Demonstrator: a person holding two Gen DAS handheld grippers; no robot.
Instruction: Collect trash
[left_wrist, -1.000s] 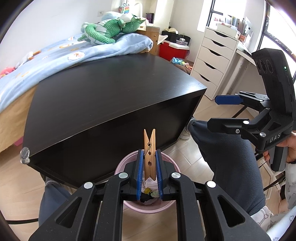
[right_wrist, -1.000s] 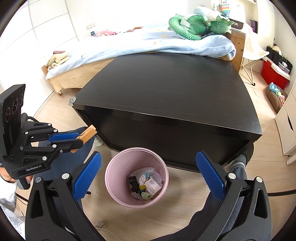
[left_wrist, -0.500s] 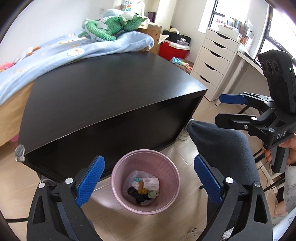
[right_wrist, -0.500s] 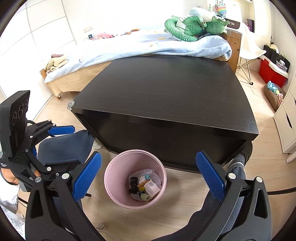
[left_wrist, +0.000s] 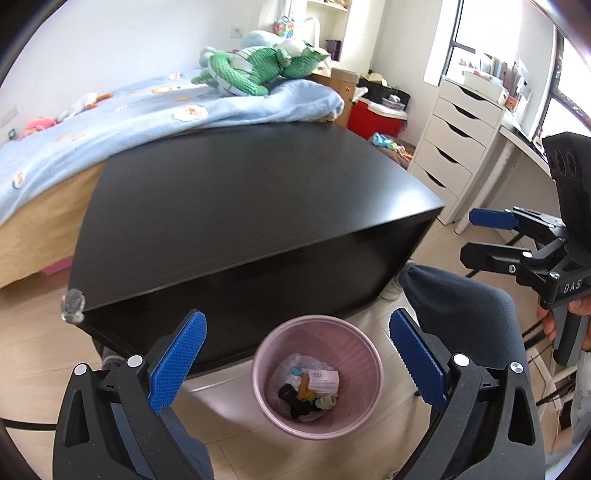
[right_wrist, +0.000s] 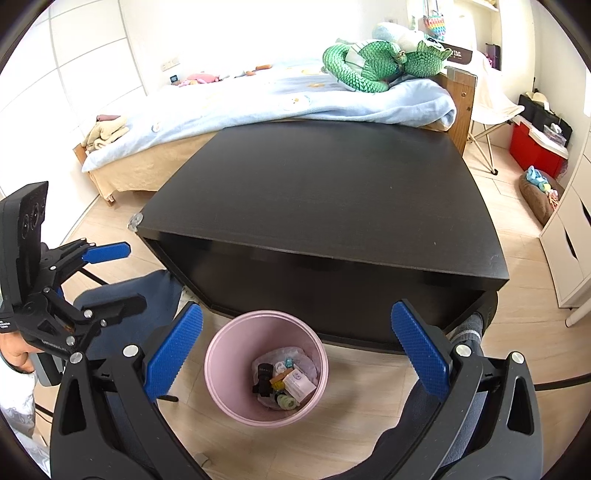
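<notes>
Since the earlier frame, your left hand-held gripper (left_wrist: 297, 363) has let go of the wooden clothespin it was pinching; its blue pads now stand spread wide with nothing between them. The clothespin appears to lie in the pink trash bin (left_wrist: 369, 354) as an orange-brown piece (left_wrist: 304, 384) among the other trash, though it is too small to confirm.

The bin stands on the wood floor (right_wrist: 369, 387), just in front of the dark tabletop (left_wrist: 240, 199), and sits below and between the spread fingers of both grippers. It is round, pale pink and upright. At its bottom you see a white card or small box (left_wrist: 324, 381), a black item (left_wrist: 286, 392), a pale green loop (left_wrist: 327, 402) and crumpled clear wrap.

Your right hand-held gripper (right_wrist: 297, 354) is also spread wide and empty above the bin. The tabletop surface is bare in both views.
</notes>
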